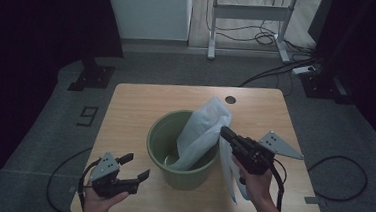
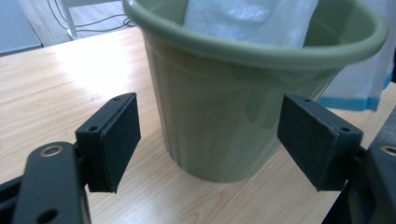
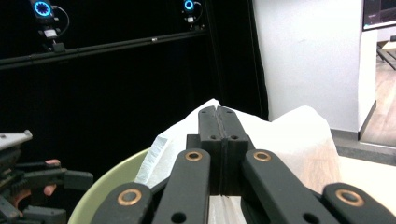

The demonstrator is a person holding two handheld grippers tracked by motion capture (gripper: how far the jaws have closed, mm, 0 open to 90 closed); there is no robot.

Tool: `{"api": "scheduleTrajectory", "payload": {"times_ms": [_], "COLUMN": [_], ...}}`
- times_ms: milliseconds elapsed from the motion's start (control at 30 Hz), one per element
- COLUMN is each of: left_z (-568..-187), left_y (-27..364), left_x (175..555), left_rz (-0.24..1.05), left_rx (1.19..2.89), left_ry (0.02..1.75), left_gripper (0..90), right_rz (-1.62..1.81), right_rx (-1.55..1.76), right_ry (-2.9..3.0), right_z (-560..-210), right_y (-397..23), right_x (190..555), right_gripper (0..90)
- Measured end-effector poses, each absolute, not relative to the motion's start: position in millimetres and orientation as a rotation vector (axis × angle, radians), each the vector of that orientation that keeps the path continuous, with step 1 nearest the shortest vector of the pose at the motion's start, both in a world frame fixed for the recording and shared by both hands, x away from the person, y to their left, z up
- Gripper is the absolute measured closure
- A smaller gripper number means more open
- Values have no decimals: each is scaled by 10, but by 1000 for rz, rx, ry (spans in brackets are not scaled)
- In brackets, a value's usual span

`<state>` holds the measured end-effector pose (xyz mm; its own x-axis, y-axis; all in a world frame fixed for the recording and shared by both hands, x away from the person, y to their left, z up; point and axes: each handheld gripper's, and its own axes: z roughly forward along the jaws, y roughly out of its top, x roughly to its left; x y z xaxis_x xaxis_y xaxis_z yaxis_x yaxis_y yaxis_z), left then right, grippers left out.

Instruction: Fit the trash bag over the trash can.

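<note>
High view — right hand-held gripper (image 1: 225, 134) pinches bag (image 1: 201, 132).

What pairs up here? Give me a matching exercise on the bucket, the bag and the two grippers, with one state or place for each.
Things:
1. green bucket
2. white plastic bag
3. left gripper
4. right gripper

States or places:
a. jaws wide apart with nothing between them, near the table's front edge
b. stands upright in the middle of the wooden table
c. jaws shut on the bag at the bucket's rim
d. partly inside the bucket, the rest draped outside over its rim

Pairs: 1-b, 2-d, 3-a, 4-c
</note>
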<state>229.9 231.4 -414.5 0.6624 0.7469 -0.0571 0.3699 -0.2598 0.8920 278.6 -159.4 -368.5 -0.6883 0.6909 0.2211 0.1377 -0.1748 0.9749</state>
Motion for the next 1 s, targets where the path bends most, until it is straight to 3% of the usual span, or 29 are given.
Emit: {"api": "scheduleTrajectory", "payload": {"times_ms": [1000], "left_z": [-3789], "left_y": [1896], "left_x": [2470], "left_rz": [423], "left_rx": [1882], "left_ry": [794], "left_gripper": [258], "right_rz": [1882], "right_rx": [941], "right_ry": [1821], "right_z": [-3638], "right_y": [-1378], "right_x": [2770], "right_gripper": [891]}}
